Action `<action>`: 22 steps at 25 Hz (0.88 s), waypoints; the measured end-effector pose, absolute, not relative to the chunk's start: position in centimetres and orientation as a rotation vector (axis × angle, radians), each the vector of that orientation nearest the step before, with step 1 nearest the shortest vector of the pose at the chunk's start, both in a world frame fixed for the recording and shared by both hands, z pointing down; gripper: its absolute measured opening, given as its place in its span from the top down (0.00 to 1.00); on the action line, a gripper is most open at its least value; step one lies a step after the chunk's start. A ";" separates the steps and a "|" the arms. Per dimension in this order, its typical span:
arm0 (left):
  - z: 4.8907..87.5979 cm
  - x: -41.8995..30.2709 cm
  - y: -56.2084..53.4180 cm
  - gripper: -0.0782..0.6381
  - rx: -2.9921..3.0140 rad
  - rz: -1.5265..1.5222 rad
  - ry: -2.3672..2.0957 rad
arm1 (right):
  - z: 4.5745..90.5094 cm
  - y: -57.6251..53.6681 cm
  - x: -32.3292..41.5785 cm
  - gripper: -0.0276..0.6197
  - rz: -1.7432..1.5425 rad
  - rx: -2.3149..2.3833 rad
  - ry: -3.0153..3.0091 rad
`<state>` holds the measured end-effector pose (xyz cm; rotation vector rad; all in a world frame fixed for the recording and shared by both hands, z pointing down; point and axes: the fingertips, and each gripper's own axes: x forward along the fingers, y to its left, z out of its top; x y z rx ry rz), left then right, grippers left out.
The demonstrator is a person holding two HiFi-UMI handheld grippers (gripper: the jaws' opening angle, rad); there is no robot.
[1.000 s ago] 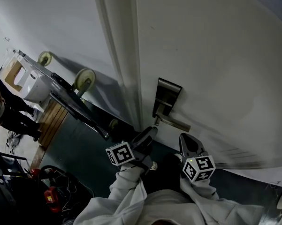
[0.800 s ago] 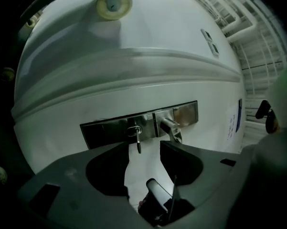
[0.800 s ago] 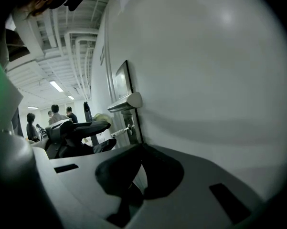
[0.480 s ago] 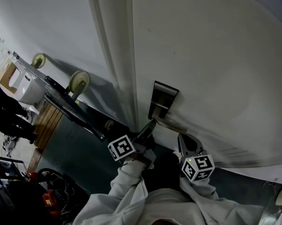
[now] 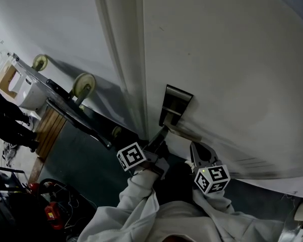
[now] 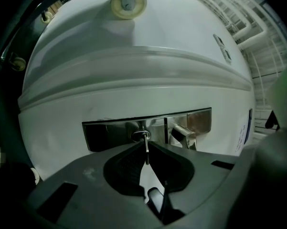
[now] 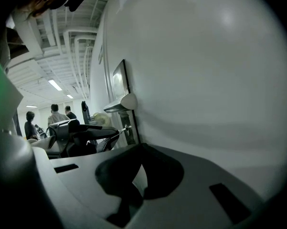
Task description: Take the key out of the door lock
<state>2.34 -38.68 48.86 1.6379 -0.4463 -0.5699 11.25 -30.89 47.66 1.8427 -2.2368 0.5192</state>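
Observation:
A small metal key [image 6: 146, 149] sticks out of the lock cylinder [image 6: 140, 136] in a steel plate [image 6: 105, 132] on the white door [image 5: 217, 59]. The lever handle [image 6: 184, 133] sits just right of it. My left gripper [image 6: 144, 146] has its two dark pads drawn in against the key from both sides, shut on it. In the head view, the left gripper [image 5: 160, 136] reaches up to the lock plate [image 5: 175, 102]. My right gripper [image 5: 196, 149] hangs below the handle [image 5: 185, 132], apart from the door. Its jaws [image 7: 142, 147] are shut with nothing in them.
A door frame [image 5: 123, 59] runs left of the lock. A wheeled cart [image 5: 70, 105] and a wooden pallet [image 5: 53, 127] lie on the dark floor to the left, with a person [image 5: 5, 122] beyond. Red tools and cables [image 5: 53, 210] sit at lower left. People [image 7: 55, 113] stand far off.
The left gripper has moved up to the lock and its jaws have come in from a wide gap onto the key. The right gripper has barely moved.

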 end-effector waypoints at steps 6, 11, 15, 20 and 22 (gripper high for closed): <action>48.8 2.3 -38.6 0.85 1.599 -0.589 -0.431 | 47.9 -31.1 10.5 0.88 0.526 1.803 -2.255; 48.7 2.2 -38.6 0.85 1.588 -0.604 -0.437 | 48.0 -30.9 10.5 0.88 0.525 1.793 -2.258; 49.0 2.1 -38.5 0.85 1.586 -0.605 -0.462 | 47.9 -30.8 10.8 0.88 0.523 1.790 -2.263; 49.2 1.7 -37.8 0.85 1.576 -0.614 -0.464 | 47.9 -30.6 10.8 0.88 0.522 1.778 -2.274; 48.8 1.7 -37.5 0.85 1.567 -0.638 -0.442 | 48.0 -30.5 10.8 0.88 0.520 1.773 -2.278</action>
